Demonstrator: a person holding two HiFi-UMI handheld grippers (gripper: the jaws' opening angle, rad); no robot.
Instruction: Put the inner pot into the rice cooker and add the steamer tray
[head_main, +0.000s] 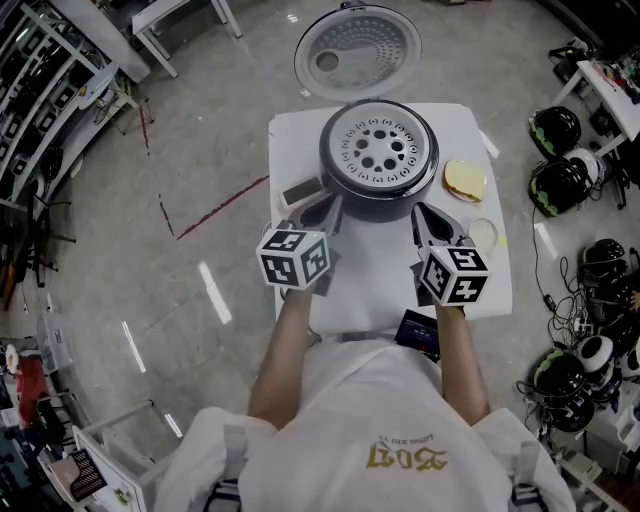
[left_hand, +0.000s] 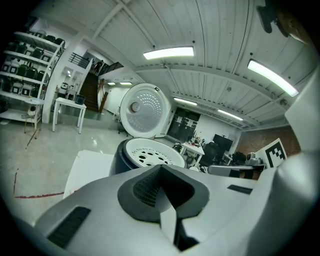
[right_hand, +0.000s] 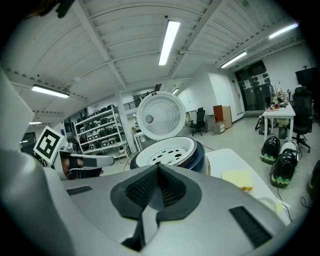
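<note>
Both claws are clenched with nothing between them: your left gripper (head_main: 318, 212) and your right gripper (head_main: 430, 222) hover over the white square table (head_main: 380, 275), just in front of the dark round rice cooker (head_main: 338, 192), 1 on each side of its front. In the left gripper view the jaws meet tip to tip on empty air, and the right gripper view shows the same. The white perforated steamer tray (head_main: 378, 150) sits in the cooker's mouth, level as far as the head view shows, and the round pale lid (head_main: 357, 52) stands open behind it. You can't see the inner pot from here; no pot stands loose on the table, so it is most likely under the tray. That makes the loading look done, and the job now is a check and a clean exit. Look round the tray's rim for an even seat all the way; if 1 edge rides high, nudge it down with a closed fingertip rather than grabbing. Draw both grippers straight back toward you, low and slow, and mind the yellow sponge (head_main: 465, 180) near your right claw, beside the cooker.
</note>
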